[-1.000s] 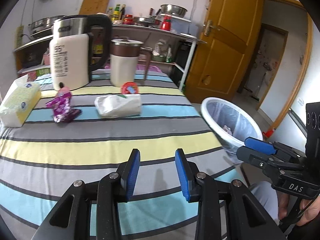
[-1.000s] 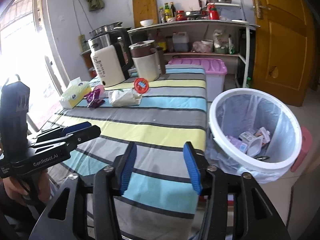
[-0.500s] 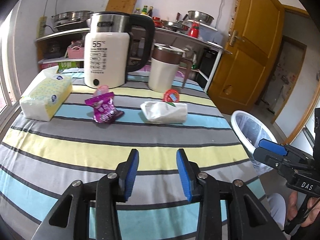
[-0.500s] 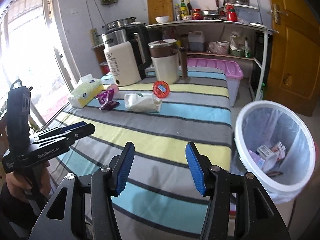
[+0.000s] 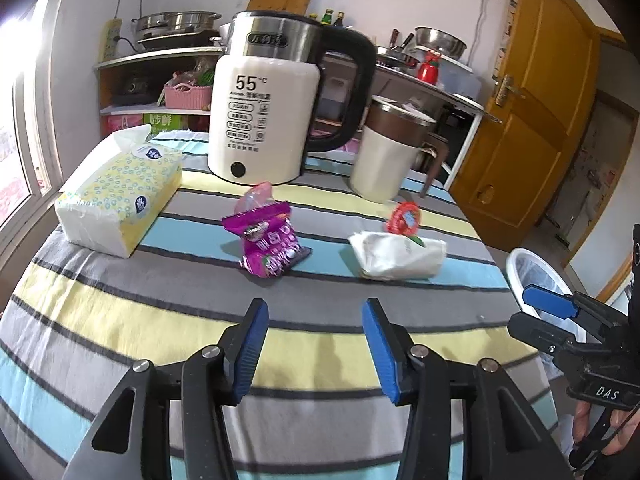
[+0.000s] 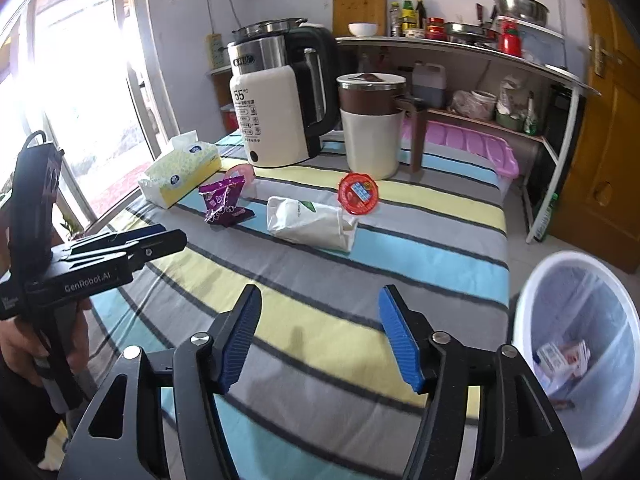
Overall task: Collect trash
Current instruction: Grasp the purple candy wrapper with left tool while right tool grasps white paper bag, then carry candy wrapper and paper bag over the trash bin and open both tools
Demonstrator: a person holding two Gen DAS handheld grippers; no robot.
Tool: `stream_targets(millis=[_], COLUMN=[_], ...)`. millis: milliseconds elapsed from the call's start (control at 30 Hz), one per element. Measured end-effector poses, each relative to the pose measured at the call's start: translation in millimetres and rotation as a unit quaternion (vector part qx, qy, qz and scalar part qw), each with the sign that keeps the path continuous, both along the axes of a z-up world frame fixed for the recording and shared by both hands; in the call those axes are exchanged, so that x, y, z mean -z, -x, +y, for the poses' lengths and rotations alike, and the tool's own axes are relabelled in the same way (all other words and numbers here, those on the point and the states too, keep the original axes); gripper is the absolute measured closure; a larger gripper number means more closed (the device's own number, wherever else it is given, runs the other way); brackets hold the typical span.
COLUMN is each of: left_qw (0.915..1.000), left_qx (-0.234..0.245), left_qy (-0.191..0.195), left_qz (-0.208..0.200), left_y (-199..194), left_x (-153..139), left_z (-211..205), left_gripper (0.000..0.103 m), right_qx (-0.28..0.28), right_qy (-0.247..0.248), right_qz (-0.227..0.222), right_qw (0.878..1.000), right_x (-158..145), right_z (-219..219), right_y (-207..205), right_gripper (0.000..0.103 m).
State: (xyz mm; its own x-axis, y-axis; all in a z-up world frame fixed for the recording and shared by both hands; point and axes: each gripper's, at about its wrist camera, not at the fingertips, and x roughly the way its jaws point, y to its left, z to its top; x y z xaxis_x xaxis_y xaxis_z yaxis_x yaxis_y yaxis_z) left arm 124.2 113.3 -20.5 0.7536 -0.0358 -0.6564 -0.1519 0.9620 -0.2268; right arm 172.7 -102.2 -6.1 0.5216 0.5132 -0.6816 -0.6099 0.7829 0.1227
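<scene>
Striped cloth-covered table (image 5: 160,320) in grey, yellow and blue bands, bearing: one crumpled purple foil snack wrapper (image 5: 271,246), mid-table; one white crumpled paper packet (image 5: 398,255), lying to its right and apart from it; one round red foil lid (image 5: 406,218), propped just behind the packet; one small pink translucent piece (image 5: 258,194) behind the wrapper. Also on the table: a yellow-and-white soft pack of tissues (image 5: 120,196) at the left edge, a white electric kettle with steel top and black handle (image 5: 272,112), and a white lidded jug with brown band (image 5: 386,152) beside it. White plastic bin with clear liner (image 6: 576,344), on the floor off the table's right side, holding a few small cartons. Left gripper (image 5: 314,350): jaws opening, nothing between them, above the near table edge. Right gripper (image 6: 320,338): jaws opening, likewise empty.
</scene>
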Motion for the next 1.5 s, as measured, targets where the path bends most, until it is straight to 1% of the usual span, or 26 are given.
stream_targets(millis=[167,367,467,633,767,800,833,867,900,933,967,1000,1033,1100,1133,1200,1367,1500], left_qw=[0.9999,0.9993,0.9989,0.9974,0.9968,0.9966,0.9965,0.9963,0.9961,0.9959,0.9957,0.9957,0.9959,0.9962,0.9964,0.9971,0.9983,0.9988], left_qx=[-0.006,-0.015,-0.018,-0.026,-0.029,-0.030,-0.031,-0.032,-0.032,-0.032,-0.031,-0.031,-0.032,-0.025,-0.024,-0.019,0.000,0.021], left_qy=[0.003,0.023,0.034,0.056,0.061,0.061,0.061,0.061,0.062,0.064,0.065,0.065,0.063,0.063,0.061,0.052,0.047,0.040], left_qz=[0.011,0.026,0.027,0.037,0.043,0.045,0.048,0.052,0.055,0.056,0.058,0.058,0.057,0.055,0.054,0.052,0.036,0.021], left_y=[-23.0,-50.8,-61.2,-76.9,-83.3,-84.8,-85.5,-86.6,-87.7,-88.4,-88.9,-88.8,-88.4,-88.0,-87.3,-84.9,-70.8,-54.8], left_x=[8.0,18.9,21.6,27.9,31.4,32.5,33.3,34.9,36.5,37.7,38.9,39.4,39.2,38.4,37.8,36.4,29.2,20.6], left_z=[14.3,32.9,39.6,47.6,49.4,49.2,48.9,48.9,48.6,48.7,48.9,48.6,48.2,46.2,44.7,40.3,25.5,6.7], left_gripper=[0.053,0.051,0.048,0.048,0.048,0.048,0.048,0.048,0.048,0.048,0.048,0.048,0.051,0.057,0.059,0.060,0.062,0.062], right_qx=[-0.021,-0.046,-0.057,-0.076,-0.090,-0.093,-0.097,-0.100,-0.100,-0.102,-0.103,-0.105,-0.106,-0.106,-0.101,-0.100,-0.071,-0.046], right_qy=[0.026,0.047,0.055,0.074,0.078,0.076,0.076,0.077,0.079,0.079,0.079,0.078,0.079,0.084,0.091,0.087,0.054,0.025], right_qz=[-0.005,-0.009,-0.013,-0.015,-0.014,-0.012,-0.010,-0.007,-0.006,-0.004,-0.002,-0.001,-0.001,-0.003,-0.006,-0.003,0.005,0.007], right_qw=[0.999,0.998,0.997,0.994,0.993,0.993,0.992,0.992,0.992,0.992,0.992,0.991,0.991,0.991,0.991,0.991,0.996,0.999], right_x=[6.1,13.2,16.5,24.6,26.3,26.0,26.0,26.4,27.1,27.6,27.8,27.7,27.6,28.0,29.2,30.2,22.3,13.7], right_z=[21.5,44.4,53.8,66.9,72.9,73.5,74.4,75.0,75.8,75.9,75.7,75.3,75.6,76.1,76.7,74.9,57.5,37.2], right_y=[-23.0,-52.0,-63.0,-76.6,-80.1,-79.9,-79.5,-79.1,-78.6,-77.9,-77.1,-75.6,-73.8,-70.2,-68.4,-64.9,-56.2,-40.9], right_gripper=[0.041,0.041,0.041,0.041,0.041,0.043,0.047,0.058,0.066,0.069,0.077,0.081,0.083,0.096,0.096,0.097,0.097,0.097])
